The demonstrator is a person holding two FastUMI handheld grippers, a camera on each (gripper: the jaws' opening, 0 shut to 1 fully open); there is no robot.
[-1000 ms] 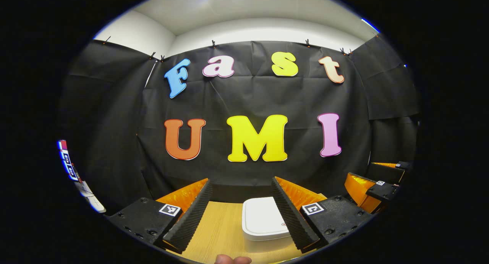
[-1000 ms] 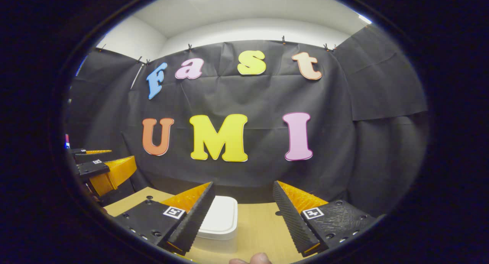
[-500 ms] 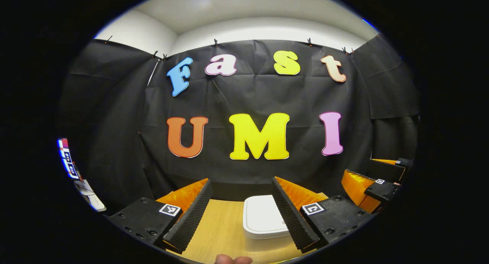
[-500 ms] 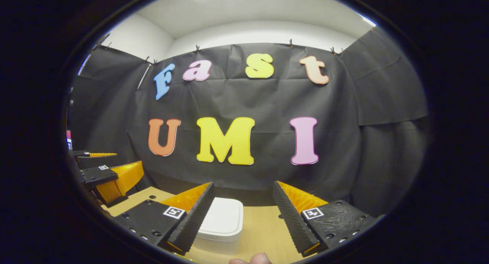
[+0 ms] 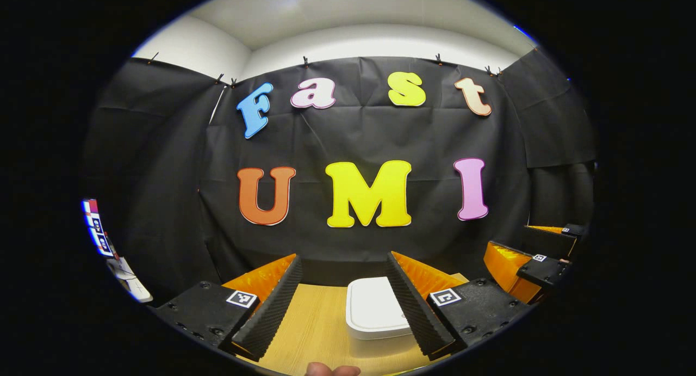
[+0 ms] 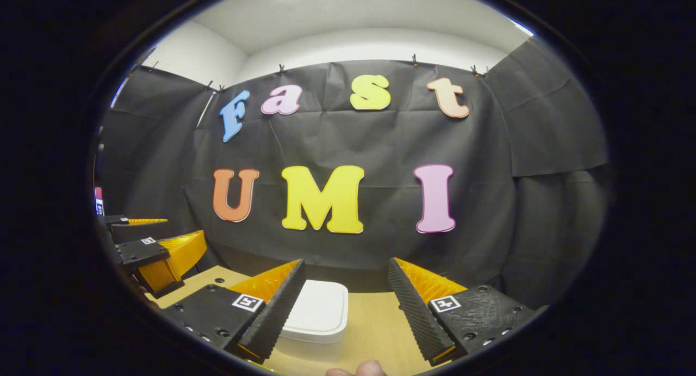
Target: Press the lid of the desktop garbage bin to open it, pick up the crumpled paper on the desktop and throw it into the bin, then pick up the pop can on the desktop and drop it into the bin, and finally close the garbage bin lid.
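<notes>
- We judge that the task is at its very start: the garbage bin [image 5: 375, 310] stands on the tabletop [image 5: 315, 327] with its white lid [image 6: 318, 310] lying flat and shut, so the first step, pressing the lid to open it, is not yet done.
- Our left tool [image 5: 343, 300] hangs above the near part of the tabletop with its fingers wide apart and nothing between them. In the left gripper view the bin sits beyond the tips, close to the inner side of the right finger; we cannot tell if it touches it, but we think it does not.
- Our right tool [image 6: 345, 302] is also spread wide and empty. In the right gripper view the bin shows just behind its left finger, which covers a part of the lid.
- Each tool also appears at the side of the other view, and the bin stands between the two tools, toward the back edge of the tabletop, near the black cloth wall [image 5: 380, 136].
- About the container: because the lid is shut, we cannot see inside the bin, so we cannot say what it holds. Judging from the shut lid and the empty tools, we suppose nothing has been thrown in yet.
- We do not find the crumpled paper and the pop can on the part of the tabletop that these views cover, so we cannot give their place.
- What is left, in our judgement, is everything: open the lid, throw in the paper, drop in the can, and close the lid again.
</notes>
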